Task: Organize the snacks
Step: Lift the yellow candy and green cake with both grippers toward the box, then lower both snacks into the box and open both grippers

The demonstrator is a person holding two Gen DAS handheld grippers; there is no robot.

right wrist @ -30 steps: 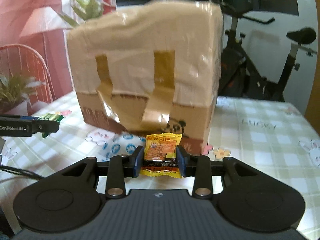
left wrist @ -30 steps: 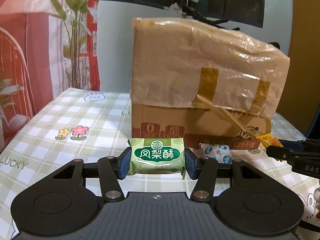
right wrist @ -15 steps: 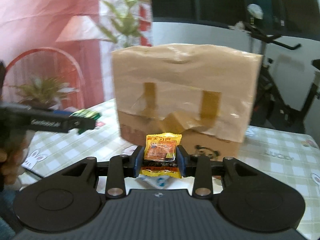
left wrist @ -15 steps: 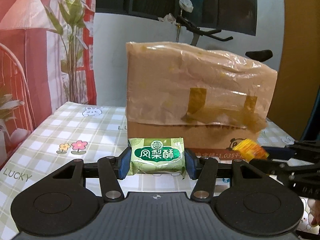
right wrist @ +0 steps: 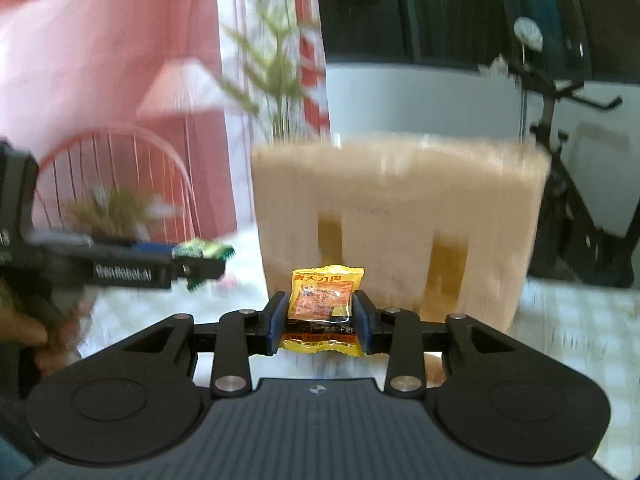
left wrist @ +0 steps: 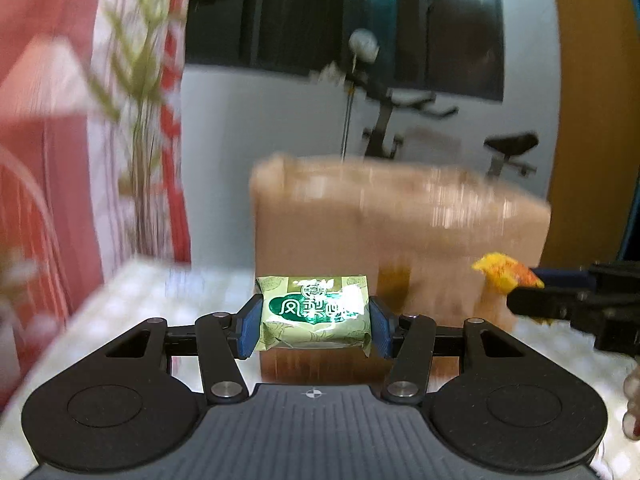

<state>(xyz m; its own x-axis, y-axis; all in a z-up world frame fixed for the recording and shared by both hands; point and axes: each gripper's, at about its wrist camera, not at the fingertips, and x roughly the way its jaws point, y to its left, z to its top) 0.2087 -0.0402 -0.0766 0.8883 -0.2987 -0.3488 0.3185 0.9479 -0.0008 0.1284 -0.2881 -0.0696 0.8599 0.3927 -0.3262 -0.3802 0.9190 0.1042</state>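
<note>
My left gripper (left wrist: 314, 322) is shut on a green snack packet (left wrist: 314, 312) with white characters, its blue pads pressing both ends. My right gripper (right wrist: 320, 320) is shut on a small yellow-orange snack packet (right wrist: 322, 304). Both are held in the air in front of a taped cardboard box (left wrist: 400, 248) (right wrist: 396, 224) standing on the checked tablecloth (left wrist: 168, 300). In the left wrist view the yellow packet (left wrist: 506, 276) shows at the right edge in the other gripper. The right wrist view shows the green packet (right wrist: 204, 251) at the left. The box top is hidden.
A red-and-white curtain (left wrist: 52, 160) with a tall green plant (left wrist: 144, 120) is at the left. An exercise bike (right wrist: 560, 128) stands behind the box. A dark window (left wrist: 340, 16) fills the back wall. A hand (right wrist: 36, 332) holds the left gripper.
Both grippers have risen with their packets still held. The box now sits lower in both views, and more of the window and bike shows above it.
</note>
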